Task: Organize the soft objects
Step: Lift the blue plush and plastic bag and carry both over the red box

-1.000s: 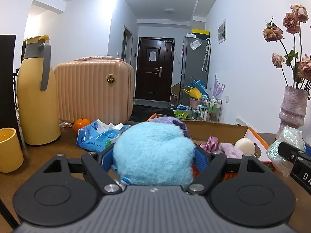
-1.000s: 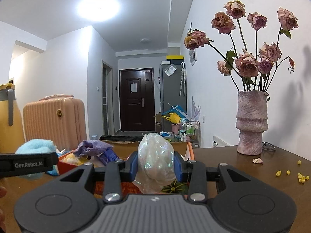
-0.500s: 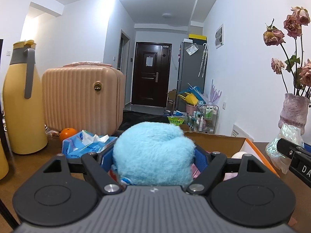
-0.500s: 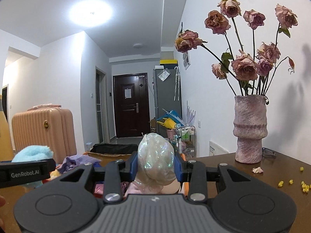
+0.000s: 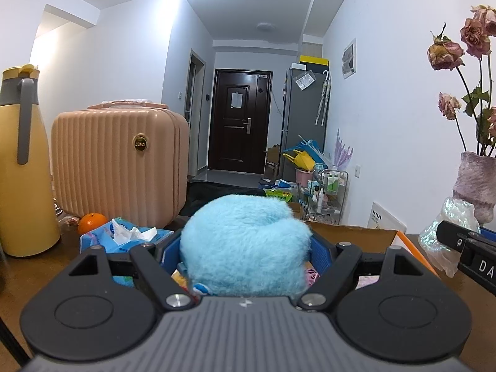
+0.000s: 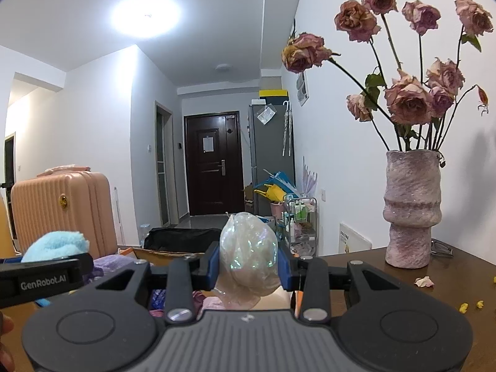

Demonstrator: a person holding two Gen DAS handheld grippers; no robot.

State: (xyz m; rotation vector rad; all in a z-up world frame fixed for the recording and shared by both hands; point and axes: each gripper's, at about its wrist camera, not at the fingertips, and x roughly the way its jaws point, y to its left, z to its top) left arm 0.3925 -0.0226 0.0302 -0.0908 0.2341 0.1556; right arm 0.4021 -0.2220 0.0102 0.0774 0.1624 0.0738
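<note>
Two grippers loaded, left gripper (image 5: 245, 248) clamping blue plush (image 5: 245, 245), right gripper (image 6: 247, 265) clamping iridescent bag (image 6: 247, 257)

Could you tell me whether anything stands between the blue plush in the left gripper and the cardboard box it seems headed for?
Nothing visible does. The left gripper is shut on the blue plush, and the cardboard box lies open directly beyond and below it. The tissue pack sits off to the left, outside that path.

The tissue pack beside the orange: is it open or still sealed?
Open. In the left wrist view, white tissue sticks up crumpled out of the top of the blue tissue pack, next to the orange.
</note>
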